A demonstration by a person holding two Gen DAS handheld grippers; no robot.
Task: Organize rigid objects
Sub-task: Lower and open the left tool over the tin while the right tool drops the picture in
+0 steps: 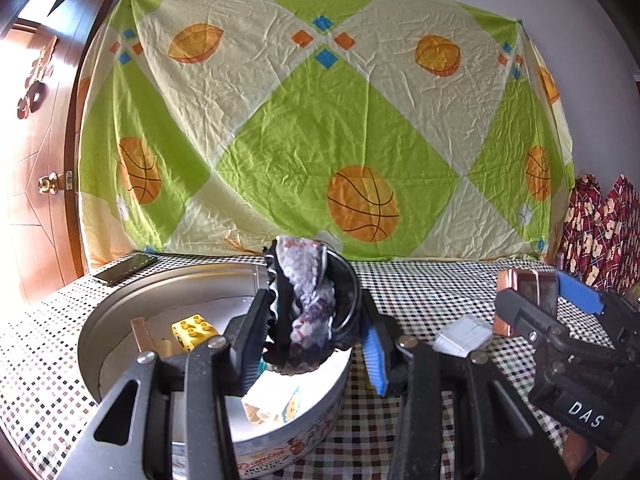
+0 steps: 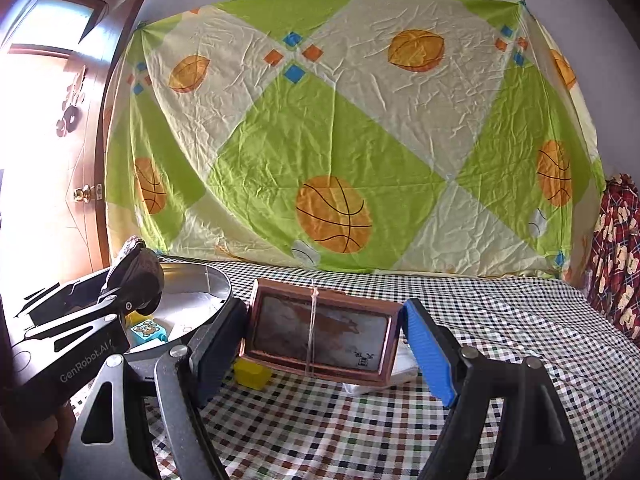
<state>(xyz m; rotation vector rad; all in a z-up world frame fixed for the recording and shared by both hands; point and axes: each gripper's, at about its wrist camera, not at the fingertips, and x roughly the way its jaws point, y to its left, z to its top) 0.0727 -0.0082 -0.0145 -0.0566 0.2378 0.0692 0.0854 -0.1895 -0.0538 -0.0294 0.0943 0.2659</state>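
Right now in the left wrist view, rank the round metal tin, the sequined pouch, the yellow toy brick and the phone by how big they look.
1. round metal tin, by far the largest
2. sequined pouch, held in the left hand-held gripper, near the camera, so it looks enlarged
3. phone
4. yellow toy brick

The phone lies farther back, so the last two are uncertain.

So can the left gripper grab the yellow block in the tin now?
Probably not yet. The left gripper is shut on the sequined pouch, so its fingers are full, though the yellow block lies uncovered in the round tin just below.
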